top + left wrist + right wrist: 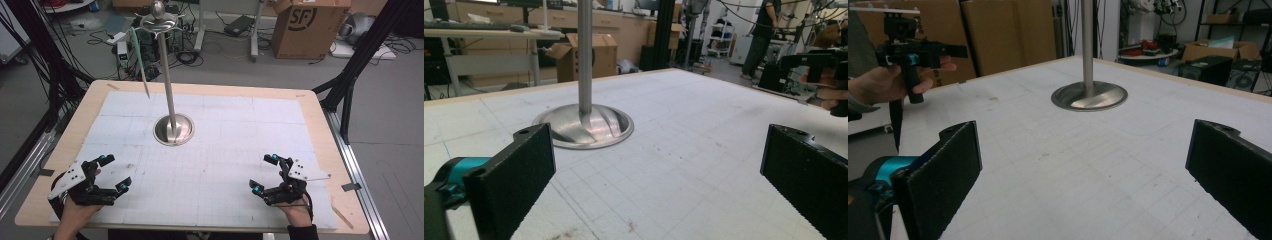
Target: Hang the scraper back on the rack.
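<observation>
A metal stand rises from a round base [173, 129] at the middle of the white gridded mat [225, 150]. Its thin pole carries a small dish and ball [159, 19] at the top, and a thin pale strip [140, 67] hangs from that dish. My left gripper [115, 173] rests open near the front left of the mat, and the right gripper [263, 173] stands open at the front right. Both are empty. In the left gripper view the base [584, 127] lies ahead between the wide jaws. In the right gripper view the base [1089, 96] lies farther ahead.
The mat sits on a wooden table [320, 120] with bare edges. Behind it stand a cardboard box [305, 27], floor cables [185, 55] and black frame legs [357, 65]. A person [766, 35] stands far off in the left gripper view.
</observation>
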Available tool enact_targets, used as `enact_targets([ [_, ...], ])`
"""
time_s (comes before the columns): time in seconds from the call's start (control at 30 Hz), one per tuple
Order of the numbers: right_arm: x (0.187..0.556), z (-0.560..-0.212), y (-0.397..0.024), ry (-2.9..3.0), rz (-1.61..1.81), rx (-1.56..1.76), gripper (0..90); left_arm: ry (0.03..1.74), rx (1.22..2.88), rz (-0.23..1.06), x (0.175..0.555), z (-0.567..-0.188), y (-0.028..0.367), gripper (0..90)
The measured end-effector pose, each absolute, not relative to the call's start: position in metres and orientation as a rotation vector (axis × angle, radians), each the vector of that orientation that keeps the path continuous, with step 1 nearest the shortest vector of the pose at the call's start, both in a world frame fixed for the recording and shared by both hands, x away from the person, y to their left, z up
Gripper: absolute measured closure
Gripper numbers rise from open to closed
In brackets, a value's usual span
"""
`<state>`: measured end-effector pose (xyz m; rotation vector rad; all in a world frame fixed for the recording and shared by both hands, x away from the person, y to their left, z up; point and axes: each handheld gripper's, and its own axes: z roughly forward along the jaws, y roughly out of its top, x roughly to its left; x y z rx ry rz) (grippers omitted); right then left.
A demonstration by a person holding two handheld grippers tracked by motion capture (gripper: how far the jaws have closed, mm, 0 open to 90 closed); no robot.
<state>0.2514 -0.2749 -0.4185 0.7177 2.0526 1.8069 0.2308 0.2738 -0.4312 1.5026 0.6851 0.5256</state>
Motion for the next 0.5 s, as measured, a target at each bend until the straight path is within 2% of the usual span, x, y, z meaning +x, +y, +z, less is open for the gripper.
enact_targets([
  [0.5, 0.2483, -0.4222, -0.2702, 2.091, 1.813, 0.709, 0.3, 0.689, 1.516, 0.540, 0.2359, -0.4321, 0.2737, 1.7],
])
